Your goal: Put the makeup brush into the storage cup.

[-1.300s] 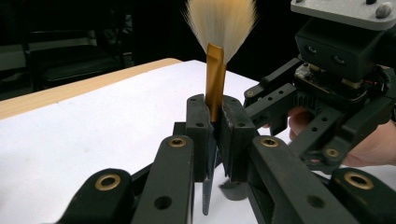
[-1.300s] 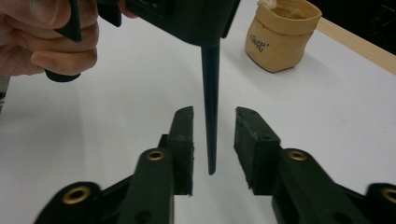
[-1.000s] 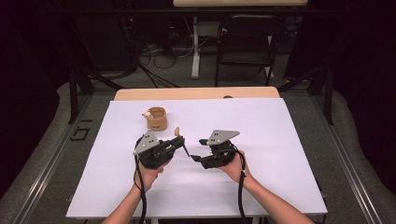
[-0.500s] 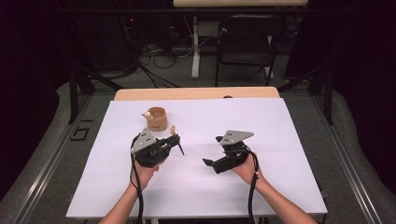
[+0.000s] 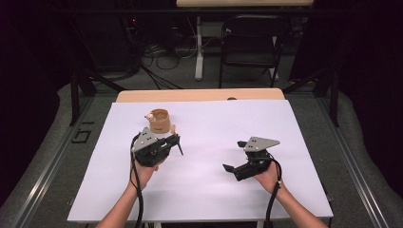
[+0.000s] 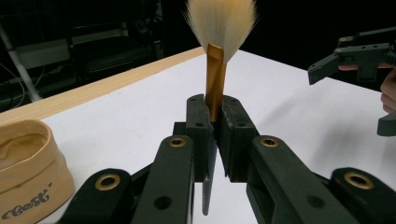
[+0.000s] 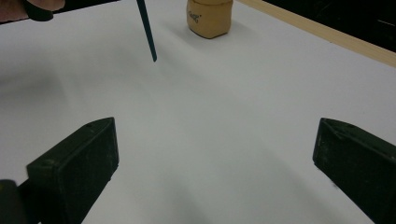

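Holding two grippers over the white worktop (image 5: 304,142), we are spreading the right gripper (image 5: 236,156) wide; its jaws have just been opening, with nothing between them. Our left gripper (image 5: 177,142) is pinching a brush (image 6: 219,56) by its gold ferrule, bristles pointing away. Farther off, a tan pouch (image 5: 159,121) is standing near the worktop's back edge.

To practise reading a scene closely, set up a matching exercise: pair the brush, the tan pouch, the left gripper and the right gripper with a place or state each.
1 brush
2 tan pouch
3 left gripper
4 right gripper

a jaws wide apart, nothing between
b stands on the white table near its far edge
c clamped at its gold ferrule, bristles up
d jaws shut on the brush

Pairs: 1-c, 2-b, 3-d, 4-a
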### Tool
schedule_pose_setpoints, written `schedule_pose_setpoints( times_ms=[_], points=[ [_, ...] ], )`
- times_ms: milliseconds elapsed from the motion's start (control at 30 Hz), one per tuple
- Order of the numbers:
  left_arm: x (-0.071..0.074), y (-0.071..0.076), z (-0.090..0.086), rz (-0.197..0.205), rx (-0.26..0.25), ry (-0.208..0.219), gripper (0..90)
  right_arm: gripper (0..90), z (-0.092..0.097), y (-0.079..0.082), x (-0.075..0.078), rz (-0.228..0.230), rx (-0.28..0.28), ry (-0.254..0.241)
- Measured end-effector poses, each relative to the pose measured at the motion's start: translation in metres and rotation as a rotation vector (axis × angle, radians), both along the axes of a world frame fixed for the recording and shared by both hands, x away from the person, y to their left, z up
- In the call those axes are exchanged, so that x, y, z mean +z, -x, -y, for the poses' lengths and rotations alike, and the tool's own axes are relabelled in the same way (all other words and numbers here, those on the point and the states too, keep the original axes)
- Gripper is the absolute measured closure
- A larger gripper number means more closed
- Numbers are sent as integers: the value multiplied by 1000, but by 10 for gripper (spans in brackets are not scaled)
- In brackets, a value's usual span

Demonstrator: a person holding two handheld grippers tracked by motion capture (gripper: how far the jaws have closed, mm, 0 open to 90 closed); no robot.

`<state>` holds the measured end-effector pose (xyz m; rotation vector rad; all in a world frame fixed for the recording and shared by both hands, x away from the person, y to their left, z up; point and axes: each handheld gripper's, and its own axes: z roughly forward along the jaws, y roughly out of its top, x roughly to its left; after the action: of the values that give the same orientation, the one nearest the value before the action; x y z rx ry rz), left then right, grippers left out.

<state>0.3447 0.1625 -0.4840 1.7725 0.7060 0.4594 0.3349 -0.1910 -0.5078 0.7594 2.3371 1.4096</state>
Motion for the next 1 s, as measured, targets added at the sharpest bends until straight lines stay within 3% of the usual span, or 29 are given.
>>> schedule_pose_setpoints(
  times_ms=[533, 1000],
  points=[
    [15, -14, -16, 5, 40, -52, 833, 0, 32, 15, -8, -3, -40, -1],
    [25, -27, -23, 4, 60, -89, 833, 0, 42, 21, -13, -14, -51, 12]
  ],
)
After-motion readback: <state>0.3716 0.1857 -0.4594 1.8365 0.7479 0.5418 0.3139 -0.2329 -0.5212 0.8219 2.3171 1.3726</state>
